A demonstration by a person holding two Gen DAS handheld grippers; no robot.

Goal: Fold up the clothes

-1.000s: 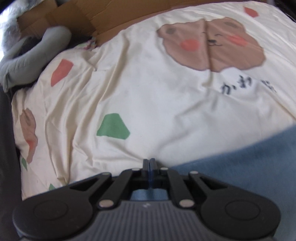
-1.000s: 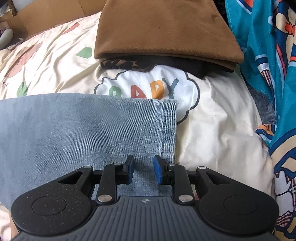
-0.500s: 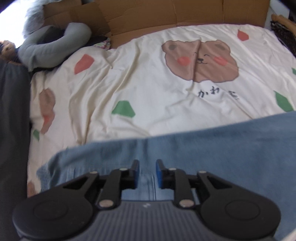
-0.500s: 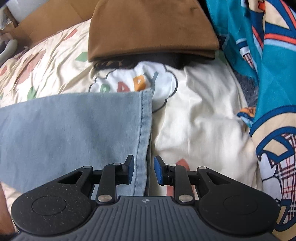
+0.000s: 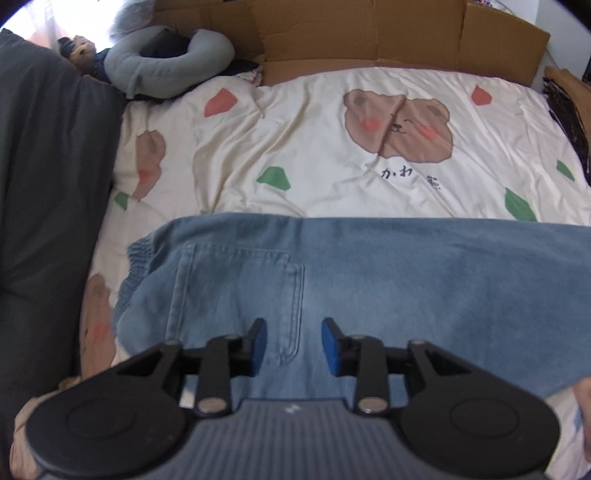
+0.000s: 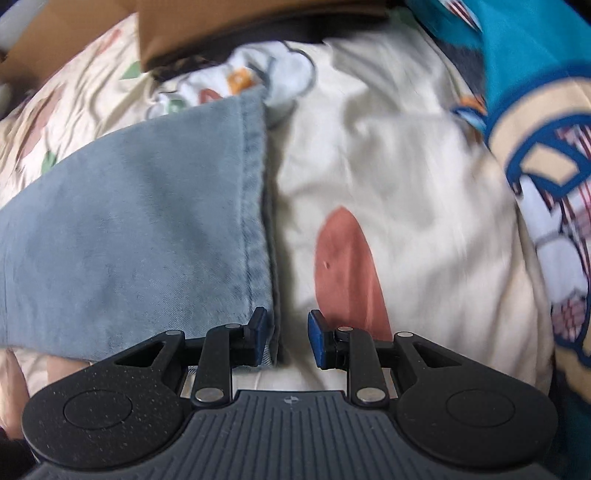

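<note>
Obs: light blue denim trousers [image 5: 369, 280] lie flat across the cream bear-print bed cover [image 5: 332, 155], waistband end toward the left side of the bed, one patch pocket facing up. In the right wrist view the hemmed leg end [image 6: 255, 206] lies on the same cover, just short of the folded pile.

Left hand-held gripper [image 5: 293, 345]: jaws apart and opening, nothing between them; it hangs above the pocket area, clear of the cloth.

Right hand-held gripper [image 6: 286, 338]: jaws apart, nothing pinched. The left blue pad [image 6: 260, 332] sits over the hem edge, the other over bare cover. This view is motion-blurred.

Step in hand, my judgement: take the two ends for a lengthwise fold, leg end over to waistband.

How I would do it well:
- bring each gripper down so one pad slides under the edge and both layers are caught, not only the top one
- grip the hem square on, near its stitched band, so it does not skew
- lift only enough to clear the cover, carry the hem across, lay edges flush
- avoid pinching the bed cover with the denim

Count:
- denim trousers: one
- pockets showing: one
- hand-held grippers: two
- folded brown garment [image 6: 258, 26] on a dark one beneath: two in the pile, as far as I can tell
- teal cartoon-print cloth [image 6: 535, 110]: one
- grey curved pillow [image 5: 166, 62]: one
- bear faces fully shown on cover: one
</note>
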